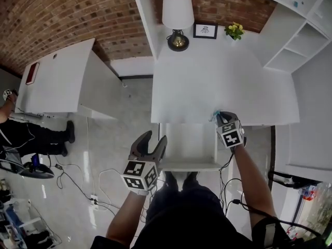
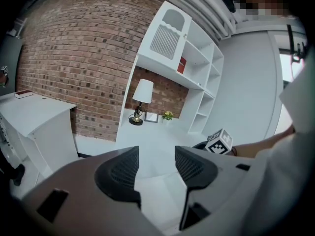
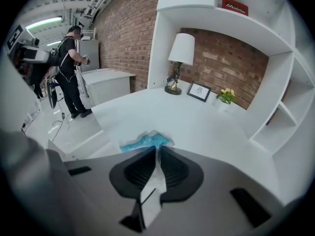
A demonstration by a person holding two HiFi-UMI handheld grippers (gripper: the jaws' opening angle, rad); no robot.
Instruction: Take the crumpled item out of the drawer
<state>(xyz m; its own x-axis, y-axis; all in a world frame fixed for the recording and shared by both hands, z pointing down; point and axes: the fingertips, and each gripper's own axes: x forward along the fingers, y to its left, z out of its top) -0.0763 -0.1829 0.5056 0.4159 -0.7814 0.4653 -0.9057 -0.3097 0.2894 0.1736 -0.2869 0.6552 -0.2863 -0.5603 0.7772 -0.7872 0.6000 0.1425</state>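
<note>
The crumpled item (image 3: 145, 141), a blue and white wad, is pinched at the tips of my right gripper (image 3: 157, 152), which is shut on it. In the head view the right gripper (image 1: 220, 117) holds the crumpled item (image 1: 215, 113) over the front edge of the white desk (image 1: 207, 82), to the right of the open drawer (image 1: 189, 145). My left gripper (image 1: 154, 138) hangs open and empty by the drawer's left front corner. In its own view the left gripper (image 2: 156, 154) has its jaws apart with nothing between them.
A lamp (image 1: 177, 14), a small picture frame (image 1: 205, 30) and a yellow-flowered plant (image 1: 234, 30) stand at the desk's back. White shelves (image 1: 298, 45) rise on the right. A white cabinet (image 1: 57, 77) stands left, with cables (image 1: 83, 185) on the floor and a person (image 3: 69, 68) beyond.
</note>
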